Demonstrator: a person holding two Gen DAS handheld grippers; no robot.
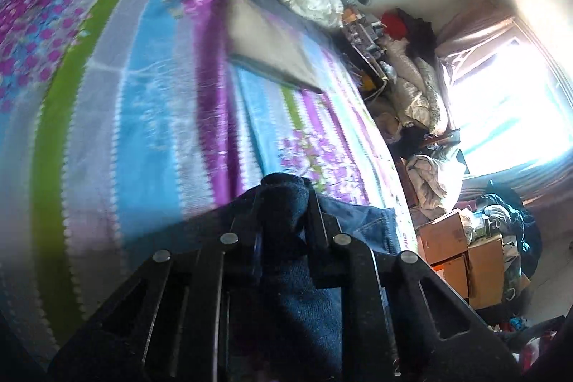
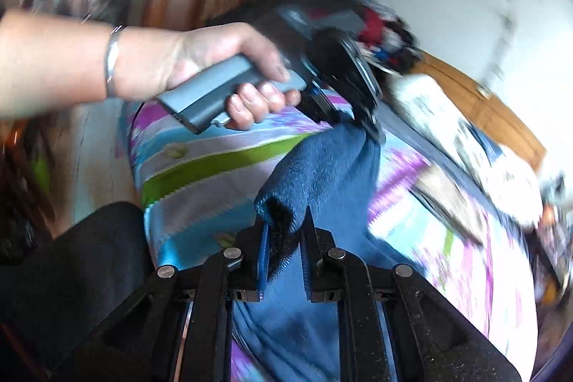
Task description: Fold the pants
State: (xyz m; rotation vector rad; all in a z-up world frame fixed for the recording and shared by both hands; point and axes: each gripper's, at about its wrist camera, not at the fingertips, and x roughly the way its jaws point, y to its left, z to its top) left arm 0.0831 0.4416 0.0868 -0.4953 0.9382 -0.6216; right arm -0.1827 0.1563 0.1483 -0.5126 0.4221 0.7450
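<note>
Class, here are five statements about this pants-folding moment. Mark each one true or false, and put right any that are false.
1. The left gripper is shut on the pants. True.
2. The right gripper is open and empty. False: it too clamps the dark blue fabric.
3. The bedspread is plain white. False: it has blue, purple and green stripes with purple flowers.
4. In the right wrist view, a hand grips the other gripper's grey handle. True.
5. The pants lie neatly folded on the floor. False: they hang stretched between the two grippers above the bed.
</note>
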